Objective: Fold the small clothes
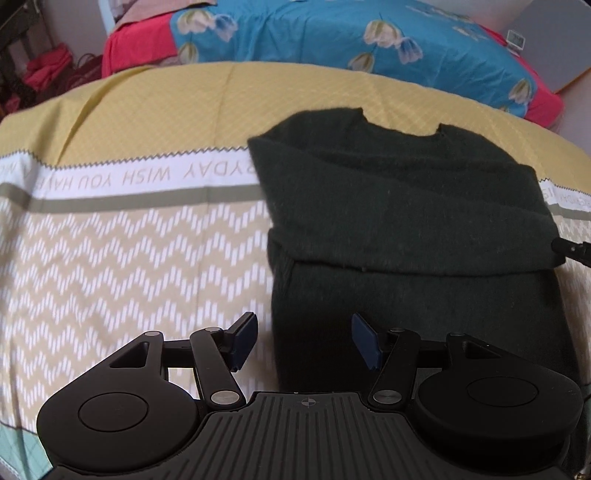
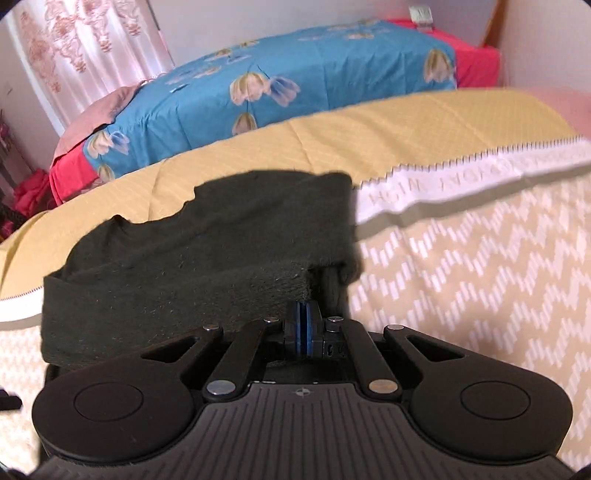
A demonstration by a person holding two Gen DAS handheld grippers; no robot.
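A dark green knitted top [image 1: 402, 206] lies on the yellow and beige bed cover [image 1: 129, 258], part-folded, with an upper layer folded over the lower body and the neckline at the far side. My left gripper [image 1: 303, 338] is open and empty, low over the garment's near left edge. My right gripper [image 2: 303, 323] is shut on the garment's folded edge [image 2: 221, 280] at its right side. The right gripper's black tip also shows at the right edge of the left wrist view [image 1: 572, 249].
A blue flowered blanket [image 1: 332, 33] on red bedding lies beyond the bed cover. A pink curtain [image 2: 85, 48] hangs at the back left. Red clothes [image 1: 48, 66] are piled at the far left.
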